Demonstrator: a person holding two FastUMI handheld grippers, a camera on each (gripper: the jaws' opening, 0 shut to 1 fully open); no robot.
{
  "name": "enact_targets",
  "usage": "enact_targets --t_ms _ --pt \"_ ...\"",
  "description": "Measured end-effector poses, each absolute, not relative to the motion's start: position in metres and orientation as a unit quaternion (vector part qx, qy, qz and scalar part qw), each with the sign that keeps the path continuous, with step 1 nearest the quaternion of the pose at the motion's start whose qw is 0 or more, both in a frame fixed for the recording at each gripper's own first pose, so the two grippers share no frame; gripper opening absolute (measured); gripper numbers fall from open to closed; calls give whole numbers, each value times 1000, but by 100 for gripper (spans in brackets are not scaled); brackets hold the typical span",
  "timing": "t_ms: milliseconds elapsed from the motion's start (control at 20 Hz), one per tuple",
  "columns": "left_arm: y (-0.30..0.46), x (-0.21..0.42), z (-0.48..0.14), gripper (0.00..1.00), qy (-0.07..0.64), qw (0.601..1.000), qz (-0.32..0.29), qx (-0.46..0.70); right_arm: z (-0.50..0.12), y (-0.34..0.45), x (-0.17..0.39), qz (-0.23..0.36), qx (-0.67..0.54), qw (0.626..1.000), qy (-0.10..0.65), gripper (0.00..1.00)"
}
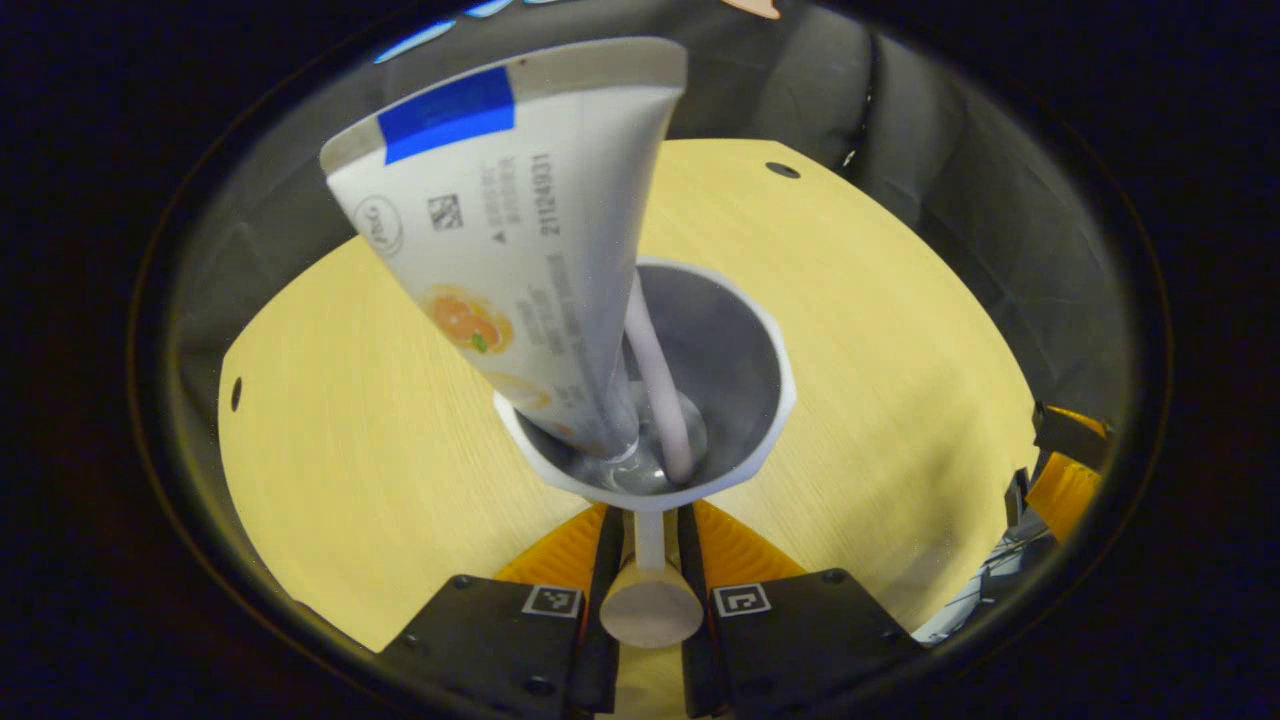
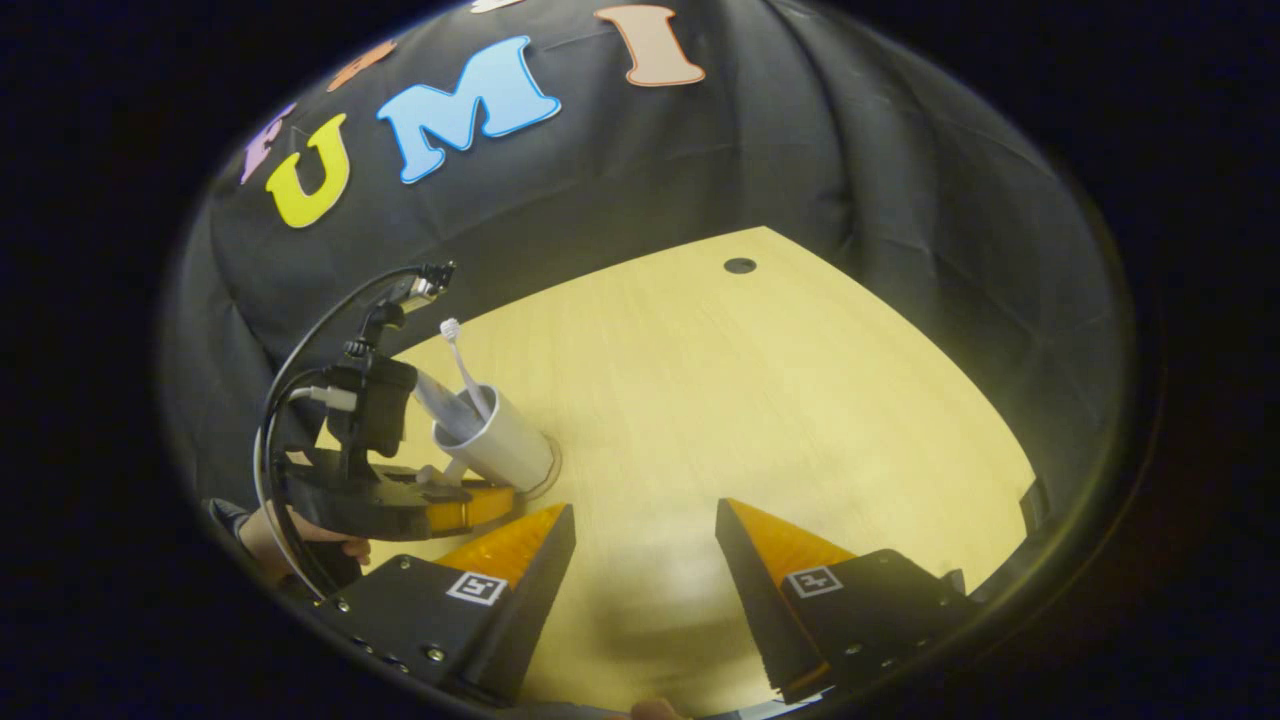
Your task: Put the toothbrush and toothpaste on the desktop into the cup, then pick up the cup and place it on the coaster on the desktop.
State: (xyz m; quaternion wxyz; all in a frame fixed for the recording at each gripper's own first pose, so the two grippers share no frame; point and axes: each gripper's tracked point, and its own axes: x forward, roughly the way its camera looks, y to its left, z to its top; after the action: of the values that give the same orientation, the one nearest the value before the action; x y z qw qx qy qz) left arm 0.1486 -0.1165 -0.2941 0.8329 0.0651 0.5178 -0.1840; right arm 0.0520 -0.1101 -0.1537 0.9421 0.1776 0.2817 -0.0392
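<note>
A white cup (image 1: 760,400) stands on the wooden desktop (image 1: 380,450), holding the toothpaste tube (image 1: 500,250) and a pale toothbrush (image 1: 655,370). My left gripper (image 1: 648,515) is shut on the cup's handle (image 1: 650,605), a white stem with a round wooden end. In the right gripper view the same cup (image 2: 505,440) sits at the left, with the toothbrush (image 2: 462,365) and toothpaste (image 2: 440,400) sticking out, and the left gripper (image 2: 400,500) holds it from the side. A thin round edge, possibly the coaster (image 2: 550,478), shows under its base. My right gripper (image 2: 645,520) hovers open over bare desktop (image 2: 760,400).
The booth's black cloth wall (image 2: 800,150) closes in the desk at the back and sides. Small dark holes (image 1: 782,170) (image 2: 740,265) mark the far corner of the desktop. A hand (image 2: 300,545) holds the left gripper. The right gripper (image 1: 1065,470) shows at the right edge.
</note>
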Motion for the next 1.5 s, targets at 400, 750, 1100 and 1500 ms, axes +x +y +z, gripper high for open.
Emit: enact_targets --t_ms 400,750,1100,1500 --pt "-118 148 -293 31 519 837 -158 68 -154 -121 40 -32 163 945 283 86" --pt "-122 144 -263 80 458 874 -158 49 -136 -118 45 -13 130 960 248 82" --pt "-103 120 -187 91 337 933 -124 -13 -82 -98 53 23 71 984 161 86" --pt "-77 66 -93 90 166 983 -68 -48 -34 -69 34 64 47 994 69 82"
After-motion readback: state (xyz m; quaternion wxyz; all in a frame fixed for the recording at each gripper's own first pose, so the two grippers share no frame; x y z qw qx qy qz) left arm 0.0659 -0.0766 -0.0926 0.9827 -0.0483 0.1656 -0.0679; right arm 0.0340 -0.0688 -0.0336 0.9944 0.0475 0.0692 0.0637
